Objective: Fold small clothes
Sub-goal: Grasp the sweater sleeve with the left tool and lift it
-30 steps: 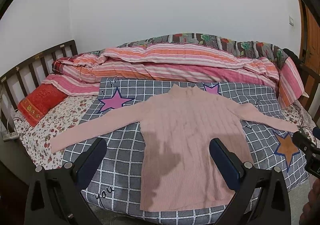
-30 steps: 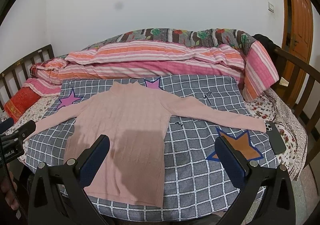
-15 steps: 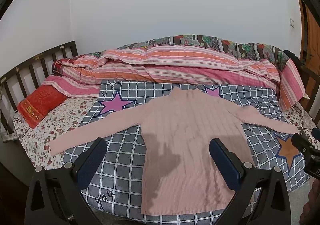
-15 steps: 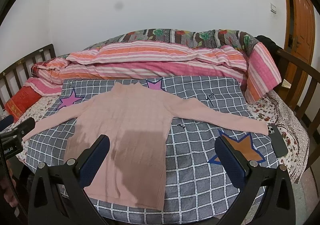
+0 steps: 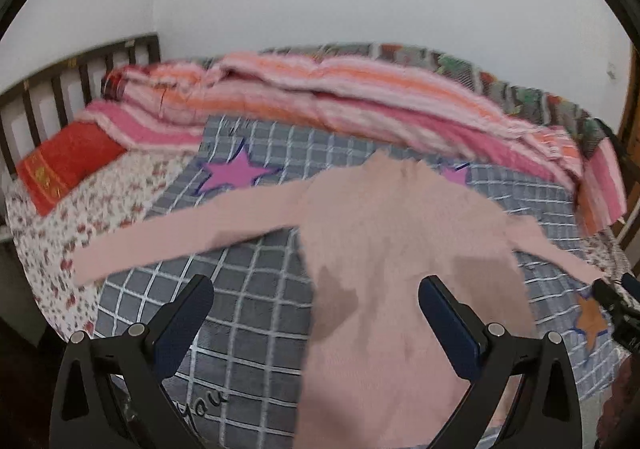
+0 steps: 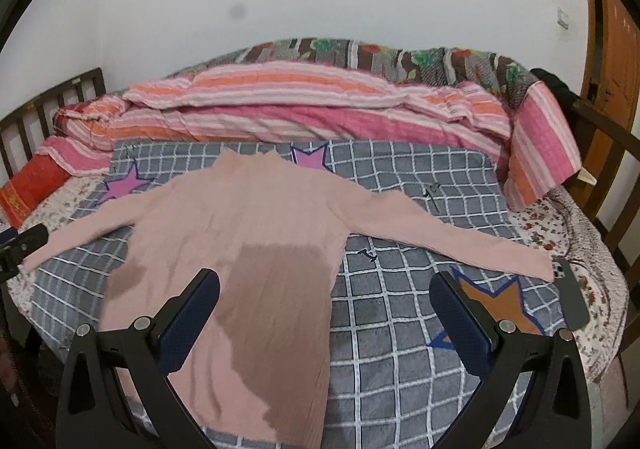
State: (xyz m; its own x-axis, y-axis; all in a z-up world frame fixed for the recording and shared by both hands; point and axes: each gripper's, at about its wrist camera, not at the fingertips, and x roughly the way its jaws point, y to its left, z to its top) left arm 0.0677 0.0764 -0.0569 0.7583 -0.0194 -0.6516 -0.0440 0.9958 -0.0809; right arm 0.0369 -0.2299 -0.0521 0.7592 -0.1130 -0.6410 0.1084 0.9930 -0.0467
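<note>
A pink long-sleeved sweater [image 5: 392, 249] lies flat and face up on a grey checked blanket [image 5: 256, 289], both sleeves spread out sideways; it also shows in the right wrist view [image 6: 248, 233]. My left gripper [image 5: 316, 305] is open and empty, above the near hem and left side of the sweater. My right gripper [image 6: 324, 301] is open and empty, above the sweater's right side and the blanket [image 6: 400, 329]. The left wrist view is blurred by motion.
A rolled striped quilt [image 6: 304, 109] lies along the far side of the bed. A red cushion [image 5: 64, 165] sits by the dark wooden rail [image 5: 60, 89] at left. A dark phone [image 6: 572, 293] lies at the bed's right edge. A wooden door [image 6: 616, 49] stands at right.
Both grippers have moved forward and lower over the bed, so the sweater looks bigger. The left view has swung and blurred. Both grippers stay open and empty.
</note>
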